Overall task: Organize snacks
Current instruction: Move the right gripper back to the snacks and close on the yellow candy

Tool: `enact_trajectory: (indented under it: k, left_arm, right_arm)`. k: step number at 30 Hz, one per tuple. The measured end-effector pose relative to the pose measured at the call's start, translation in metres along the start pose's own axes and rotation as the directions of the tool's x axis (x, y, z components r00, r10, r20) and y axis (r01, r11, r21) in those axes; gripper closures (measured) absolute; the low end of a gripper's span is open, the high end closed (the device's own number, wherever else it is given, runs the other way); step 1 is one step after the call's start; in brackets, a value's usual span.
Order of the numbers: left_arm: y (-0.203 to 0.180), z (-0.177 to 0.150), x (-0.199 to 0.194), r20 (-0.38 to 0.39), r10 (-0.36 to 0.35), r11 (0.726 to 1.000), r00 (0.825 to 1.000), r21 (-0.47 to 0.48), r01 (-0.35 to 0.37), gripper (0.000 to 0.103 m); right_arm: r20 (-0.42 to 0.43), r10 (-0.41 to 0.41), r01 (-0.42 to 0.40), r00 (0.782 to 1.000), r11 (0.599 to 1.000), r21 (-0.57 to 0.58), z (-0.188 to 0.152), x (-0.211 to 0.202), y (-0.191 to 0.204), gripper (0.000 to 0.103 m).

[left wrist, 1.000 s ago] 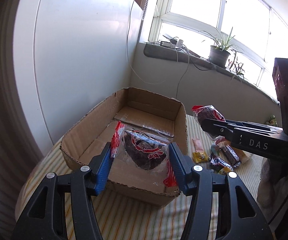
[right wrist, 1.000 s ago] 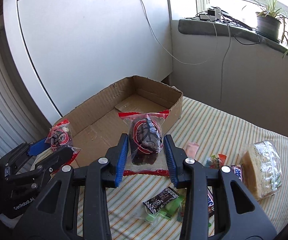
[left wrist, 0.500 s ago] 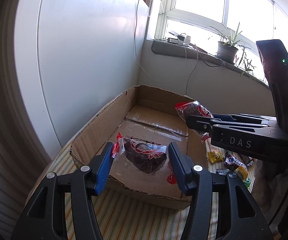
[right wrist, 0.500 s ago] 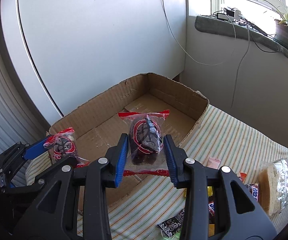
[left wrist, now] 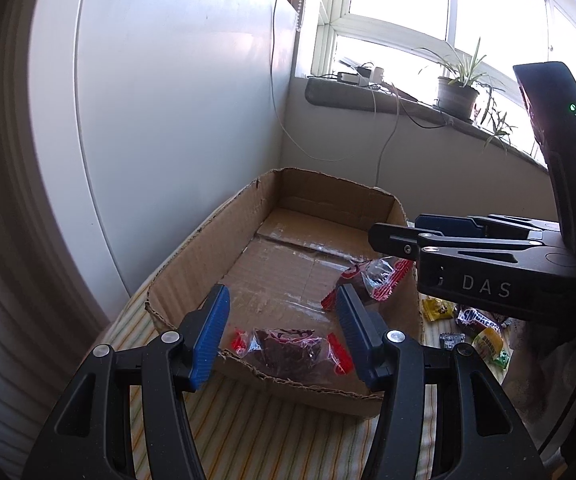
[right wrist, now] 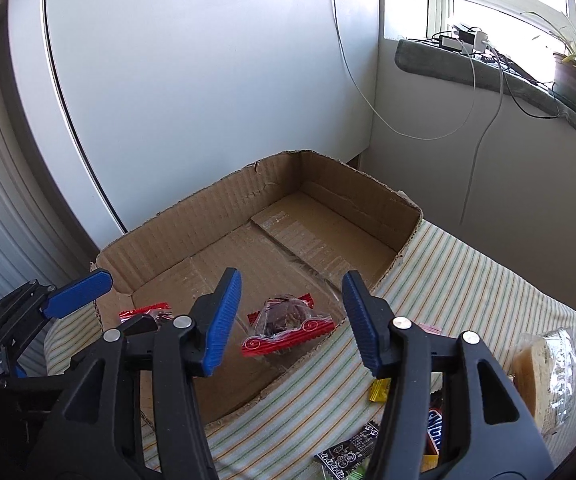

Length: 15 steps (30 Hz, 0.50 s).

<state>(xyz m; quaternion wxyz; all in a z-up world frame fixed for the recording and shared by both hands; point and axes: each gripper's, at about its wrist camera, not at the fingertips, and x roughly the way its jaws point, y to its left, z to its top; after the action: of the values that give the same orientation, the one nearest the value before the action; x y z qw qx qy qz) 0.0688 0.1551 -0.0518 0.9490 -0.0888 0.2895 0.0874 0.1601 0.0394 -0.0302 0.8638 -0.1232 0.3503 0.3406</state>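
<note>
Where both claws pinched cake packets half second ago, left claw [left wrist: 283, 330] and right claw [right wrist: 292, 320] now spread; both packets [left wrist: 292, 346] [right wrist: 285, 326] lie below in cardboard box [right wrist: 191, 216]. Loose snacks [left wrist: 484, 332] on striped cloth remain.

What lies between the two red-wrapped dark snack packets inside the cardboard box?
Only bare cardboard floor separates the near packet from the far packet, seen in the left wrist view.
</note>
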Motion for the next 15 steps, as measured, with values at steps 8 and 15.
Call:
enact_trajectory:
  k: [8,15]
  left_arm:
    - [-0.001,0.001,-0.009,0.017,0.007,1.000,1.000,-0.009,-0.007,0.038]
    - [-0.008,-0.002,-0.024,0.033,-0.002,1.000,0.999,0.002,0.002,0.038]
  right_arm:
    - [0.040,-0.022,0.021,0.999,0.999,0.027,-0.004,-0.026,-0.017,0.033]
    - [0.067,-0.049,0.044,0.997,0.997,0.068,-0.026,-0.061,-0.045,0.033]
